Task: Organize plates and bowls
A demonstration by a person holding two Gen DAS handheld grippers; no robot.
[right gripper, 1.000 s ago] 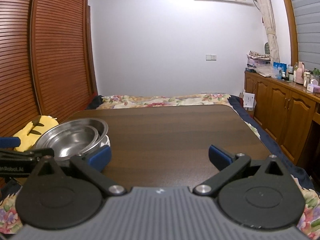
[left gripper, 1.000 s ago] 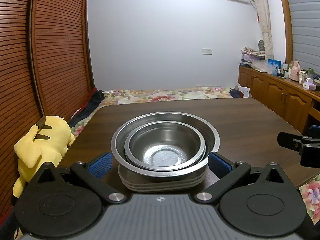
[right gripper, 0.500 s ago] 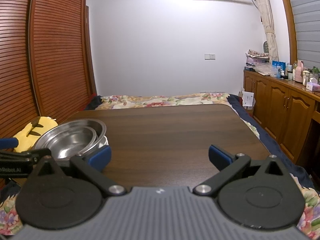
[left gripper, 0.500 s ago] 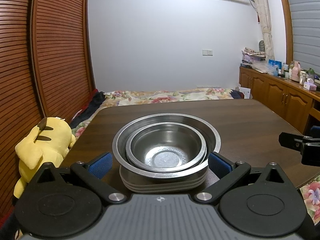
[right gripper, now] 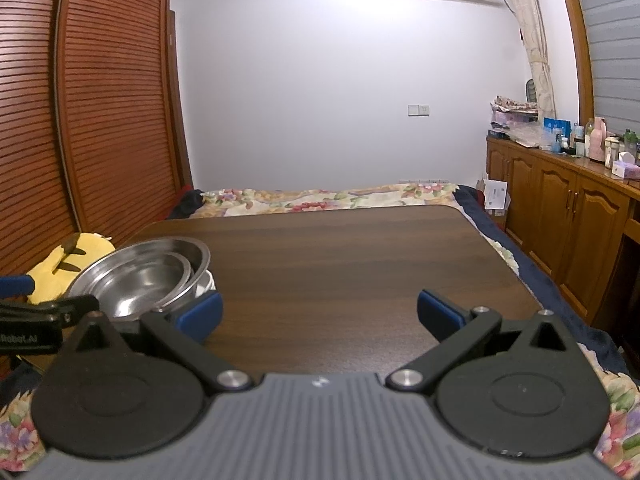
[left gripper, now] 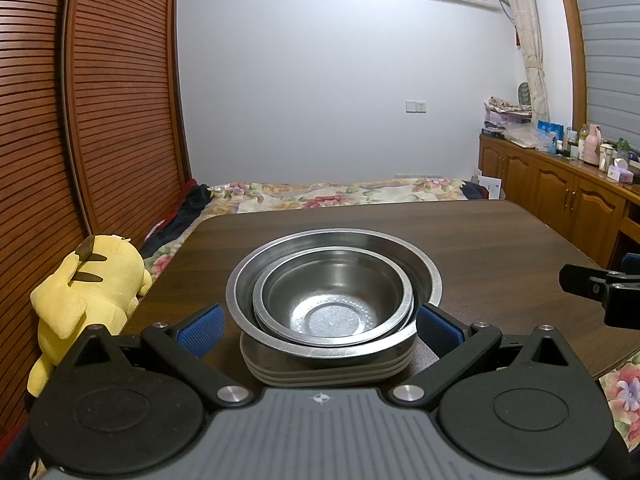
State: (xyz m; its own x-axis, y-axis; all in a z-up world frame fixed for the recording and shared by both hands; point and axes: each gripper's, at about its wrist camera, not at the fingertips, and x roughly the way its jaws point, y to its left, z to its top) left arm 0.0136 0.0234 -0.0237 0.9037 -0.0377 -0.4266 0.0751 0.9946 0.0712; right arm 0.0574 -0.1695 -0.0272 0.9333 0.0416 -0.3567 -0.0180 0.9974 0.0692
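Bowls and plates sit in one stack near the left end of the dark wooden table (left gripper: 500, 240): a small steel bowl (left gripper: 334, 300) nested in a larger steel bowl (left gripper: 428, 280), both on a pile of pale plates (left gripper: 320, 372). Left of the table lies a yellow plush toy (left gripper: 88, 284). The left gripper (left gripper: 320, 326) has its jaws spread wide either side of the stack, touching nothing. Further right, the right gripper (right gripper: 320, 312) hangs over bare tabletop, jaws wide apart and holding nothing.
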